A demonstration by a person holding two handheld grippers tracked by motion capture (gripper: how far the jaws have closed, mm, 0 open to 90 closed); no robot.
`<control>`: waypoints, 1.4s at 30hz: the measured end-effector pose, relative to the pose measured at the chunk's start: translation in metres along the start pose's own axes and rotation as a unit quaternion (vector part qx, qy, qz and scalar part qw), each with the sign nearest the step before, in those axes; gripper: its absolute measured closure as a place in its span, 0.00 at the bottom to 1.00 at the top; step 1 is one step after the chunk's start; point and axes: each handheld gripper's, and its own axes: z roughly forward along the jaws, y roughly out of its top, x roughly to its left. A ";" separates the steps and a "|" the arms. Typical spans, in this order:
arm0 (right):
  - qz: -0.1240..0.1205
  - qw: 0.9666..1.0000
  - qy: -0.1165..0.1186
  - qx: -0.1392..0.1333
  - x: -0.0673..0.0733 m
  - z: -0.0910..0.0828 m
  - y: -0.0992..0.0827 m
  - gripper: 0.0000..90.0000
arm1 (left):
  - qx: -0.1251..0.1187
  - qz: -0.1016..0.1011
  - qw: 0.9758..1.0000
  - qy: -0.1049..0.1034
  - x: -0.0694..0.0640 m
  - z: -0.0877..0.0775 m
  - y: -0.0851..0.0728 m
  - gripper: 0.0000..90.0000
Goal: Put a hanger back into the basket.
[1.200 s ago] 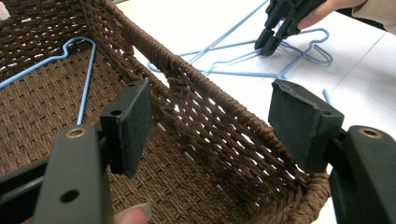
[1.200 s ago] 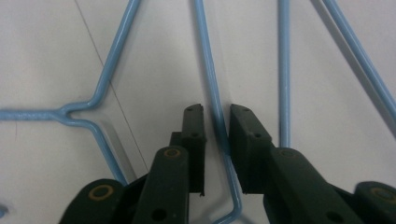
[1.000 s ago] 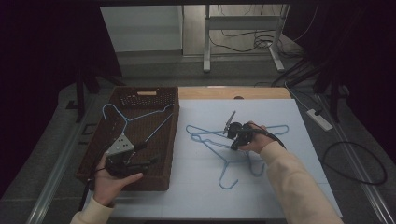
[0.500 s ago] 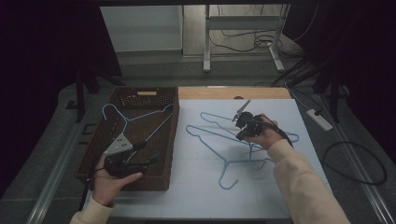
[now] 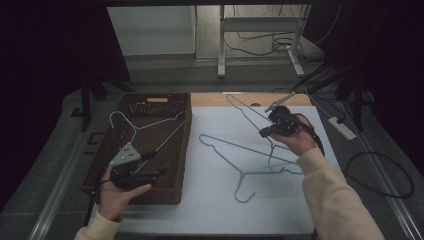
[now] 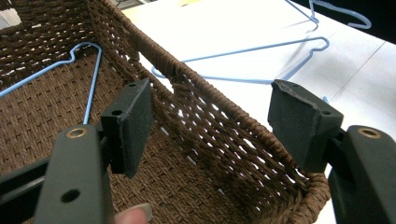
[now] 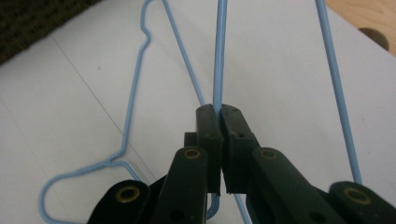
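Looking down from the high view, the right gripper (image 5: 276, 121) is raised over the far right part of the desk (image 5: 215, 200), its jaws clamped on a thin blue wire hanger (image 5: 246, 109) that tilts up off the white surface toward the far edge. A second blue hanger (image 5: 235, 150) lies flat on the desk just in front of it, its hook (image 5: 242, 195) pointing toward the person. At the left, a brown woven basket (image 5: 180, 150) holds a third blue hanger (image 5: 132, 131). The left gripper (image 5: 157, 162) hovers inside the near end of the basket, and the person's hand (image 5: 117, 192) grips it from below.

In the left gripper view, the two black jaws stand wide apart with nothing between them, straddling the basket's near side wall (image 6: 224, 121). The hanger in the basket (image 6: 91, 70) lies on the woven floor to the left, and the flat hanger (image 6: 261, 60) lies on the white desk beyond the rim.

In the right gripper view, the jaws are pressed together on one straight bar of the lifted hanger (image 7: 218, 56), which runs up and away from the pads. Another bar of the same hanger (image 7: 334, 84) passes on the right. Below, the flat hanger (image 7: 135, 88) rests on the desk, its hook curling at lower left.
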 end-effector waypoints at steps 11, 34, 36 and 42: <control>0.045 0.997 0.013 -0.061 0.003 -0.021 0.005 0.97 | -0.006 -0.001 1.000 -0.002 -0.001 -0.002 0.001 0.36; 0.109 0.983 0.053 -0.141 0.011 -0.046 0.011 0.97 | -0.009 0.023 0.998 -0.055 -0.043 0.025 0.027 0.37; 0.110 0.982 0.054 -0.147 0.013 -0.048 0.014 0.97 | -0.005 0.031 0.998 -0.063 -0.052 0.033 0.032 0.37; 0.114 0.979 0.059 -0.158 0.016 -0.050 0.019 0.97 | 0.002 0.053 0.995 -0.085 -0.076 0.058 0.045 0.37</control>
